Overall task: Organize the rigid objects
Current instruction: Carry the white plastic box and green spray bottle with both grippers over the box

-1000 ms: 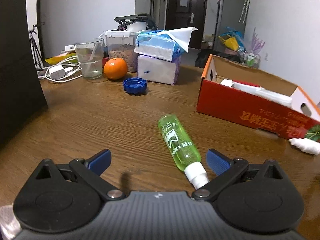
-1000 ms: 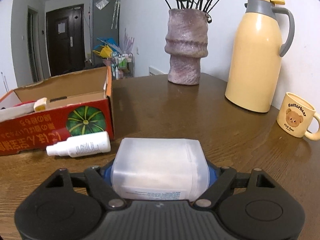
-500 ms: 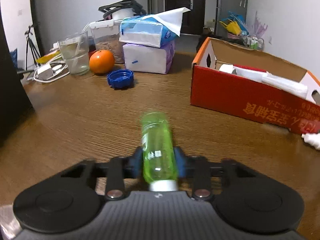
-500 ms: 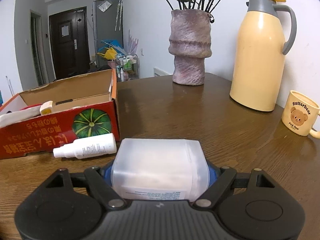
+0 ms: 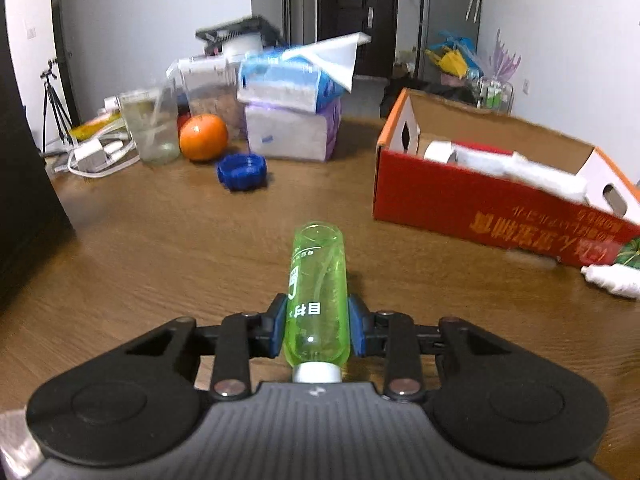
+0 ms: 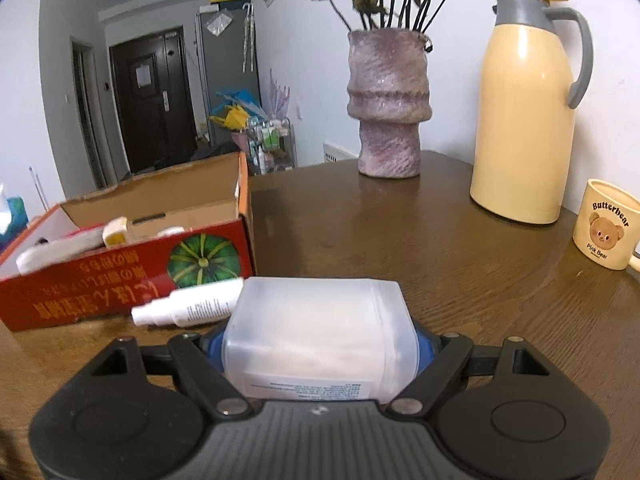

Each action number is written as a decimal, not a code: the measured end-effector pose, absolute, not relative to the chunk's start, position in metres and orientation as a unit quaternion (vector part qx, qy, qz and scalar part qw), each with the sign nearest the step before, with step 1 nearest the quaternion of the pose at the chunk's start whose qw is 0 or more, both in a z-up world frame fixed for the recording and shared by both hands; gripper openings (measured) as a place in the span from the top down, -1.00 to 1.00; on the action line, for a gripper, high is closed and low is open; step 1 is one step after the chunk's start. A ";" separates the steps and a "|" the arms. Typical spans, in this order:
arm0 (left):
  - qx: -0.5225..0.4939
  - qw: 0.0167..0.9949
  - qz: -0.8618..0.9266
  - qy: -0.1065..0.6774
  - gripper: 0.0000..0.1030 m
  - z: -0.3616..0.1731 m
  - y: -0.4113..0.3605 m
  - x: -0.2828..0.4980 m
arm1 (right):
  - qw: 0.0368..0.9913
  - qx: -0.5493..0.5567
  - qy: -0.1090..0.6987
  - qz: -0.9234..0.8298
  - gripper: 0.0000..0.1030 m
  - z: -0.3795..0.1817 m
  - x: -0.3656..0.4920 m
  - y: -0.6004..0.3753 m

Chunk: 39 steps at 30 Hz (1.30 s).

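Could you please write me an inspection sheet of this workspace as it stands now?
Surface: brown wooden table, bare in the middle.
Job's things: green bottle and translucent white container, both held; white spray bottle lying beside the red cardboard box, which already holds white items.
Clutter: orange, blue lid, glass, stacked tissue packs, vase, cream thermos, bear mug.
Grippers: left gripper shut on the green bottle; right gripper shut on the white container.
Cables: white charger and cord at the table's far left edge.
Surroundings: dark door, tripod, wire rack.
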<state>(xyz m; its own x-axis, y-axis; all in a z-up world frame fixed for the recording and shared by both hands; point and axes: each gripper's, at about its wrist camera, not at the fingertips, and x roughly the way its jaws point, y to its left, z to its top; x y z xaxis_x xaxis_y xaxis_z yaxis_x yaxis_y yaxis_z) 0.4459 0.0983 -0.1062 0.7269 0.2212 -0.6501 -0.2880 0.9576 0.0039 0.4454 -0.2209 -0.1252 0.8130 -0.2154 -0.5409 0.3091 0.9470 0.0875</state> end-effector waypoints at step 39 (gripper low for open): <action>-0.063 0.973 0.079 0.210 0.38 -0.015 0.056 0.395 | 0.988 0.072 0.138 0.016 -0.59 -0.067 0.397 -0.144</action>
<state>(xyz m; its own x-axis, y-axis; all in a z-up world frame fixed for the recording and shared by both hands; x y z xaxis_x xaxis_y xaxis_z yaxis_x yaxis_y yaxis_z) 0.3946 0.0561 -0.0150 0.8995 0.1278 -0.4178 -0.1807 0.9795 -0.0893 0.3968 -0.1443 -0.0674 0.9616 0.0516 -0.2695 -0.0117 0.9890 0.1476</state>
